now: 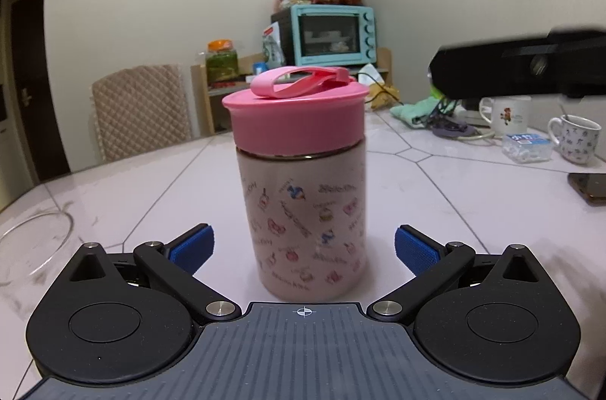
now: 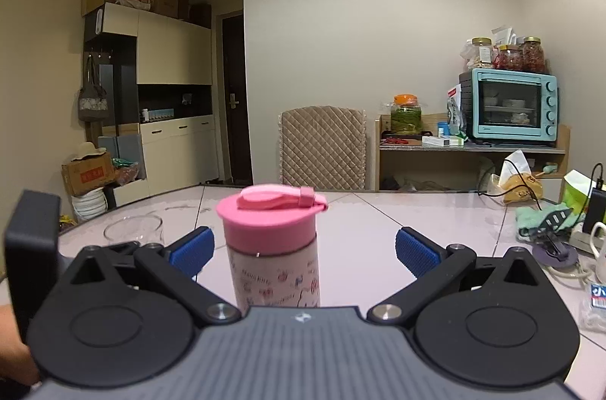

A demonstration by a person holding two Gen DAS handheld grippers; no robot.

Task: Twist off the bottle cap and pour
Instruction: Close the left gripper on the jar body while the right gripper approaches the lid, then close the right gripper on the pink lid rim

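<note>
- I am looking at a round bottle [image 1: 305, 229] standing upright on the table [image 1: 151, 195]; its pale pink body is printed with small cartoon figures, and a thin metal ring is showing under the cap.
- The cap [image 1: 297, 119] is sitting on, smooth bright pink plastic with a soft flat carry loop lying folded on top.
- My left gripper [image 1: 304, 250] is sitting spread wide, its ribbed blue pads [image 1: 193, 248] flanking the bottle's lower body without touching it.
- My right gripper [image 2: 305, 248] is also gaping wide, level with the cap [image 2: 269, 224], pads apart from it.
- A clear glass bowl [image 2: 132, 229] is resting to the left.
- The tabletop is glossy pale tile with dark seams; mugs [image 1: 575, 138], a quilted chair [image 2: 322, 146] and a teal toaster oven [image 2: 509, 104] are filling the room behind.
</note>
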